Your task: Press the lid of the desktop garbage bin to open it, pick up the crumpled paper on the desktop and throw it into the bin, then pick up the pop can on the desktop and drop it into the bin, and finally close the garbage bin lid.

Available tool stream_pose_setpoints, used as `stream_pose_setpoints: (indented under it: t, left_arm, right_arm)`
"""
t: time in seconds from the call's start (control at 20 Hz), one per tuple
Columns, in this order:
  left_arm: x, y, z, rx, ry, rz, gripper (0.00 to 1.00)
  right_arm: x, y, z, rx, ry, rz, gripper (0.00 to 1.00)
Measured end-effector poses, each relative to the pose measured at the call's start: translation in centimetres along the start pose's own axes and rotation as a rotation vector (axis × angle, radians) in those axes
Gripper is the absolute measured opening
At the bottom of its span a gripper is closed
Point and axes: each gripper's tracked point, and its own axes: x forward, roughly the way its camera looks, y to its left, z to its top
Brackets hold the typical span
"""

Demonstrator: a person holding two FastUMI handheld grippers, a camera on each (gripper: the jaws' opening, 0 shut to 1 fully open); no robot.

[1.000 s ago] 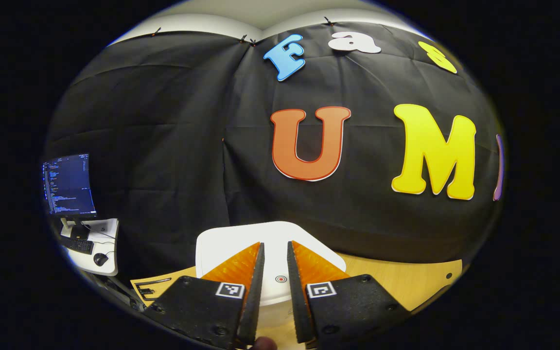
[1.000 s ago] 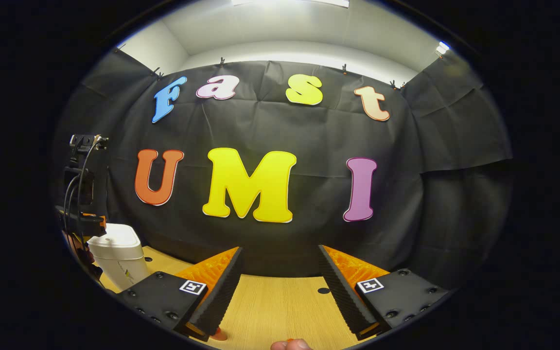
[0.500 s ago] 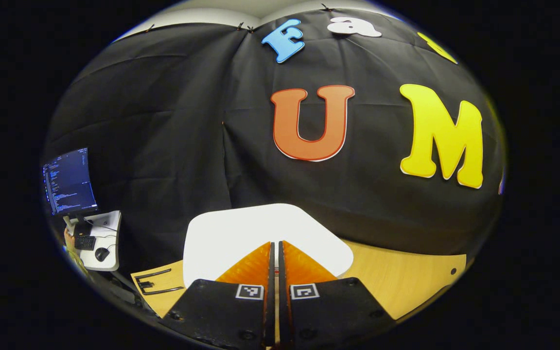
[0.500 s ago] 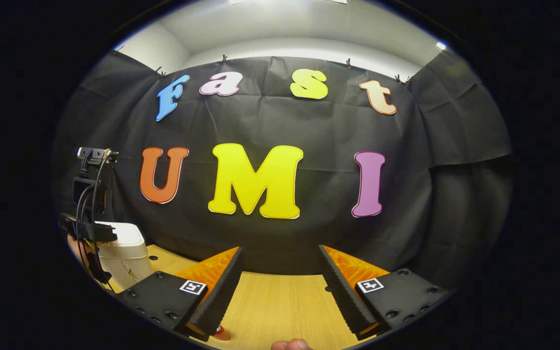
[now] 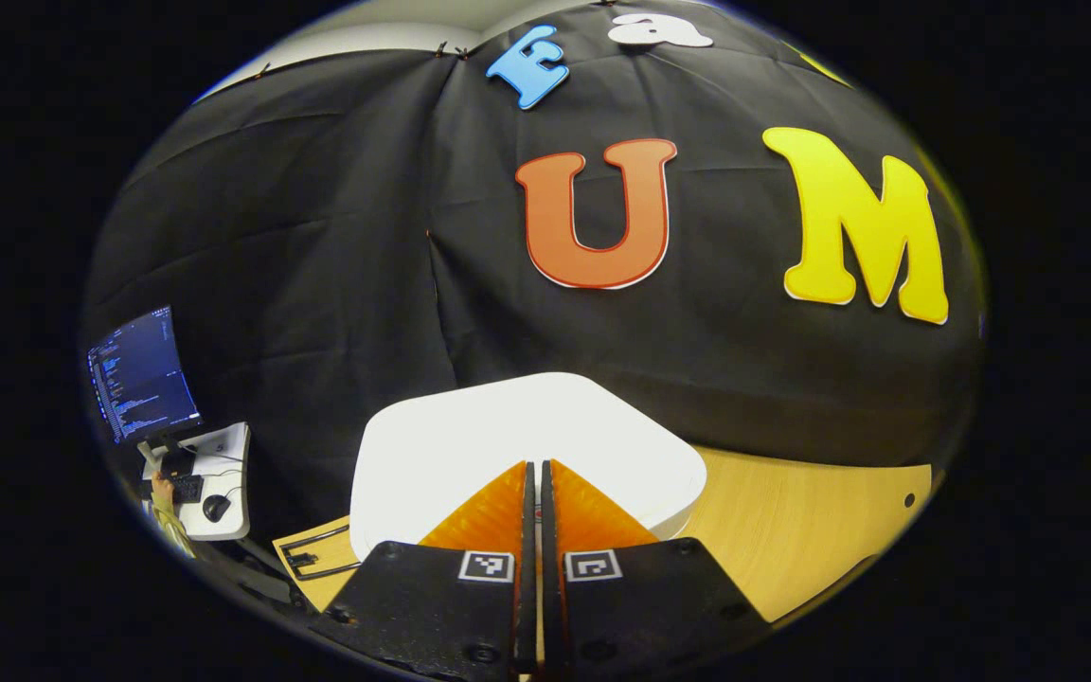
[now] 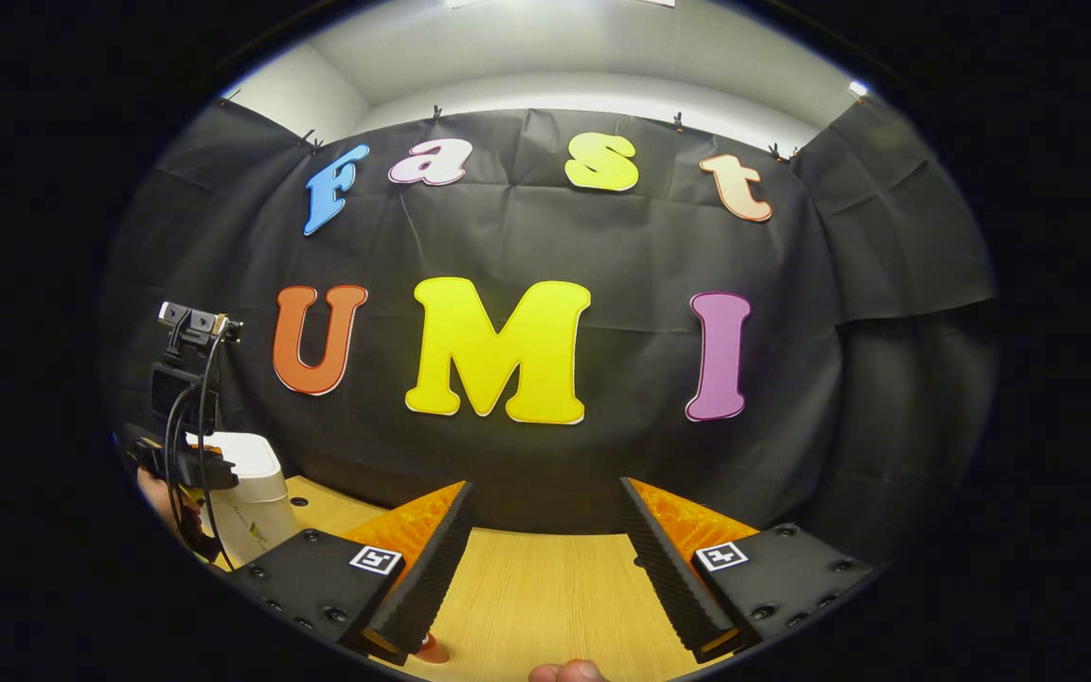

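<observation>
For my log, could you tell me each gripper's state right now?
Left gripper: shut, empty, over the bin lid.
Right gripper: open, empty.

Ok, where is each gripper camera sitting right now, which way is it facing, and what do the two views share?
Left gripper view: rides the left gripper, fingers shut, looking down over the bin lid toward the booth wall.
Right gripper view: rides the right gripper, fingers open, low over the table, facing the wall; a fingertip shows at the bottom edge.
Shared: the bin, with the left gripper over it, and the table.
</observation>
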Motion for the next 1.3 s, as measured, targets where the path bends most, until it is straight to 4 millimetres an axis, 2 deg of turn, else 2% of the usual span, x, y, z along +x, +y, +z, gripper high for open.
stream_pose_setpoints:
  t: [0.1,0.2,0.3,0.35,0.5,0.65,0.75,0.9,0.95,1.0,1.1,1.25,1.3]
  left_arm:
    - [-0.1,0.0,0.7,-0.007,-0.021,-0.010,0.06]
    - [-0.6,0.1,2.2,-0.002,-0.069,-0.026,0.06]
    - [-1.3,0.2,4.8,0.013,-0.148,-0.048,0.06]
    - [-1.7,0.2,6.8,0.030,-0.201,-0.069,0.07]
    - [-1.9,1.0,11.1,0.074,-0.295,-0.091,0.12]
    - [-1.4,2.2,13.4,0.064,-0.315,-0.105,0.14]
    - [-1.6,2.7,14.8,0.077,-0.339,-0.117,0.17]
    - [-2.2,1.8,15.5,0.095,-0.367,-0.172,0.34]
    - [-2.8,1.3,15.5,0.096,-0.366,-0.200,0.36]
    - [-3.3,0.7,15.4,0.093,-0.362,-0.229,0.32]
    - [-4.8,-0.1,15.3,0.079,-0.362,-0.278,0.54]
    - [-7.0,-1.3,14.8,0.072,-0.365,-0.351,0.79]
    - [-7.8,-1.7,14.7,0.076,-0.366,-0.376,0.81]
  right_arm:
    - [-0.1,0.1,0.3,0.007,-0.005,0.001,0.96]
    - [-0.1,0.1,0.6,0.003,-0.015,0.000,0.96]
    - [-0.3,-0.1,0.8,0.009,-0.020,-0.010,0.96]
    - [-0.3,-0.2,0.9,0.018,-0.021,-0.014,0.96]
    - [-0.7,0.4,1.3,0.020,-0.030,-0.014,0.96]
    - [-1.1,0.9,2.1,0.020,-0.050,-0.013,0.98]
    - [-1.6,0.7,2.6,0.018,-0.061,-0.022,0.96]
    - [-2.2,0.6,2.8,0.022,-0.067,-0.039,0.94]
    - [-2.4,0.5,2.9,0.023,-0.070,-0.046,0.94]
    - [-2.5,0.4,3.0,0.025,-0.073,-0.052,0.94]
    - [-3.0,0.2,3.2,0.023,-0.082,-0.065,0.94]
    - [-3.8,-0.3,3.2,0.015,-0.087,-0.084,0.96]
    - [-4.1,-0.4,3.1,0.015,-0.087,-0.087,0.96]
